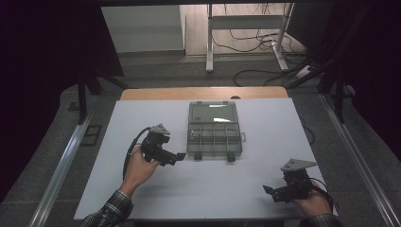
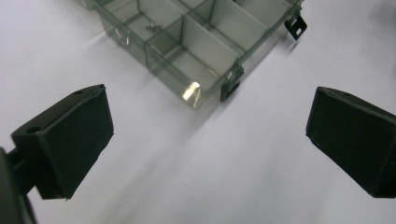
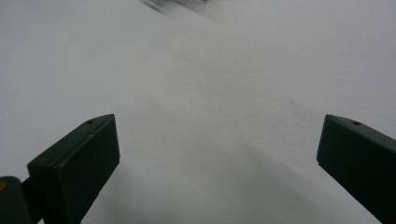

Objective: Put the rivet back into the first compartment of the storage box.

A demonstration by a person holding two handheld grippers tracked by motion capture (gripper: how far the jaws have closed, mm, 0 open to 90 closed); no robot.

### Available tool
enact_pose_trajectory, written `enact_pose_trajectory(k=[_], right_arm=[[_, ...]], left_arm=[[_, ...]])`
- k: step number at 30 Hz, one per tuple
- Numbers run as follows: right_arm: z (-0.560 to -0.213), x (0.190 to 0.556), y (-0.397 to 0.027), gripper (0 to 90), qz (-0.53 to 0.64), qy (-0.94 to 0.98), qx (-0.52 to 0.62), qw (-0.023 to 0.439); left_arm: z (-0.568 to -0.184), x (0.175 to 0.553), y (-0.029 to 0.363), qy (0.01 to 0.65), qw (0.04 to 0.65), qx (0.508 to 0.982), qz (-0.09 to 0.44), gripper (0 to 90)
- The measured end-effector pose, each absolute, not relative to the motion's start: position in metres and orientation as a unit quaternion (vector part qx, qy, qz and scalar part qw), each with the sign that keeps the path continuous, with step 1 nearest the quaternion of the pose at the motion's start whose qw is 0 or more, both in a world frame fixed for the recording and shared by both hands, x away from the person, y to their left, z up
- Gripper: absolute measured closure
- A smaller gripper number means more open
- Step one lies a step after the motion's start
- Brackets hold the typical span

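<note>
A clear plastic compartment box (image 1: 213,135) lies in the middle of the white table with its lid folded back. Its dividers and black latches (image 2: 229,88) appear in the left gripper view, where the box (image 2: 196,42) lies ahead of the jaws. My left gripper (image 1: 174,158) sits just left of the box's front left corner. It stands open (image 2: 210,140) with only bare table between its jaws. My right gripper (image 1: 272,194) rests near the table's front right, apart from the box. It is also open (image 3: 219,168) over bare white surface.
The white table top (image 1: 208,189) has a wooden strip (image 1: 203,93) along its far edge. Metal rails (image 1: 61,165) run along both sides. Behind the table stand a desk frame (image 1: 209,42) and loose cables (image 1: 250,42) on the floor.
</note>
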State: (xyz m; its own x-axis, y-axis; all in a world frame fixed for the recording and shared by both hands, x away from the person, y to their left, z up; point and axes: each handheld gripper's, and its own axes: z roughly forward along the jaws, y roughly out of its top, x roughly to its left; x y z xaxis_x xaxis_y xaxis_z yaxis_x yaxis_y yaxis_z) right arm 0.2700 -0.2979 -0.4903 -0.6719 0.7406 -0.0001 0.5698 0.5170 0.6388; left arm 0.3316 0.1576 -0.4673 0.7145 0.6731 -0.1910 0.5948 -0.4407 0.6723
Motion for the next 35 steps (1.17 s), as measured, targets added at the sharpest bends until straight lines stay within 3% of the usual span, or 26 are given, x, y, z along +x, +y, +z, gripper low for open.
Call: enact_pose_trajectory(k=[11, 22, 35], right_arm=[[-0.490, 0.269, -0.298, 0.0, 0.311, 0.858, 0.385, 0.139], [-0.490, 0.269, -0.298, 0.0, 0.314, 0.857, 0.385, 0.140], [-0.490, 0.268, -0.297, 0.0, 0.313, 0.857, 0.384, 0.140]], left_arm=[[-0.468, 0.293, 0.178, 0.382, 0.378, 0.840, 0.078, 0.0], [-0.480, 0.258, 0.203, 0.397, 0.345, 0.844, 0.106, 0.0], [-0.490, 0.237, 0.220, 0.420, 0.317, 0.843, 0.112, 0.0]])
